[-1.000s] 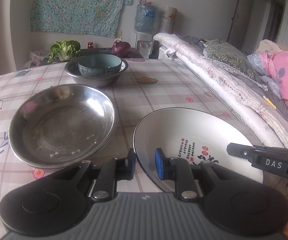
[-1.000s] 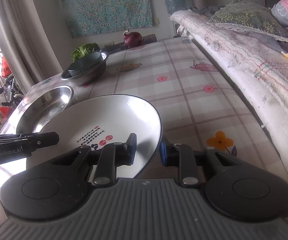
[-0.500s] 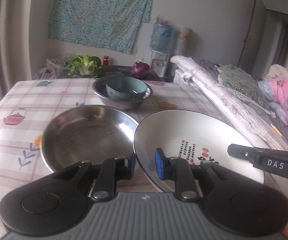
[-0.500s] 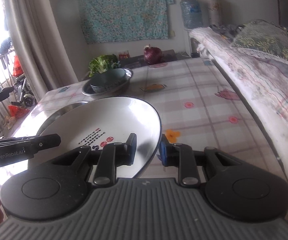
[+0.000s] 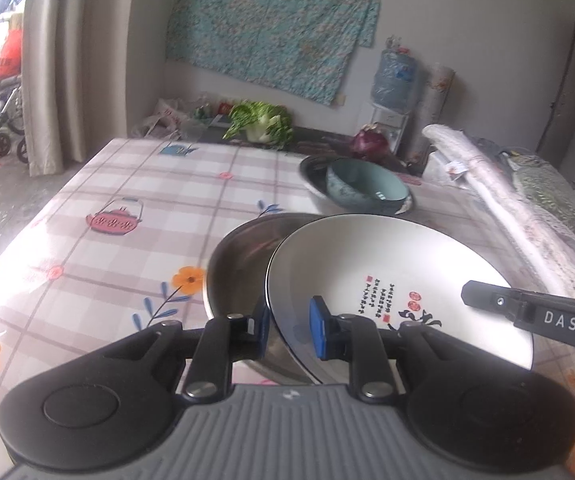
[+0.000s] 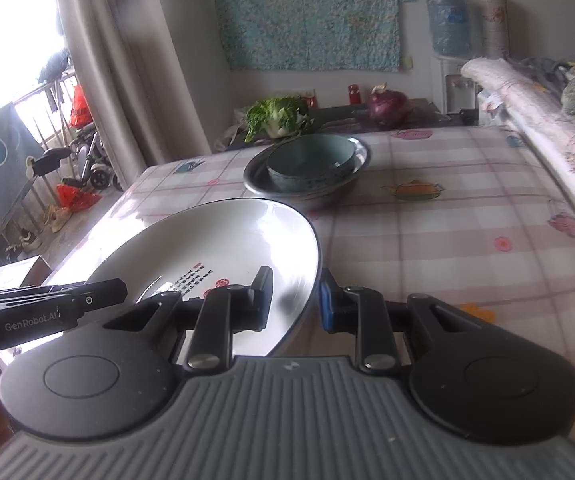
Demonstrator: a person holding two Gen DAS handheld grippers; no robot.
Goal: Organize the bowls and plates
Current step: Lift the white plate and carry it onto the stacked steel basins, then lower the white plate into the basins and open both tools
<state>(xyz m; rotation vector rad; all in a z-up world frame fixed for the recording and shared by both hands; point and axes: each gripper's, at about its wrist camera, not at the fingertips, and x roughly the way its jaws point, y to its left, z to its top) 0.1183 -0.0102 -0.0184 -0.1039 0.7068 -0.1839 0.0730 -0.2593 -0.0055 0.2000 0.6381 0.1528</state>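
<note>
The wide, shallow white ceramic plate (image 5: pixel 383 264) has a thin dark rim and a glossy face printed with columns of small dark characters, red seals and a dark sprig. It is held off the counter (image 5: pixel 135 216), which wears a pink-and-white checked cloth with teapots and flowers, and is gripped on two opposite edges. The left gripper (image 5: pixel 287 330) is clenched on its left rim, one blue pad (image 5: pixel 319 332) inside the dish and the other under it. The right gripper (image 6: pixel 296 300) clasps the opposite rim the same way.

In the left wrist view the plate overlaps a round stainless steel basin (image 5: pixel 239 264) just behind and below it; whether they touch cannot be told. Farther back, a teal ceramic bowl (image 6: pixel 311 162) sits inside a second steel basin (image 6: pixel 343 188) on the counter.
</note>
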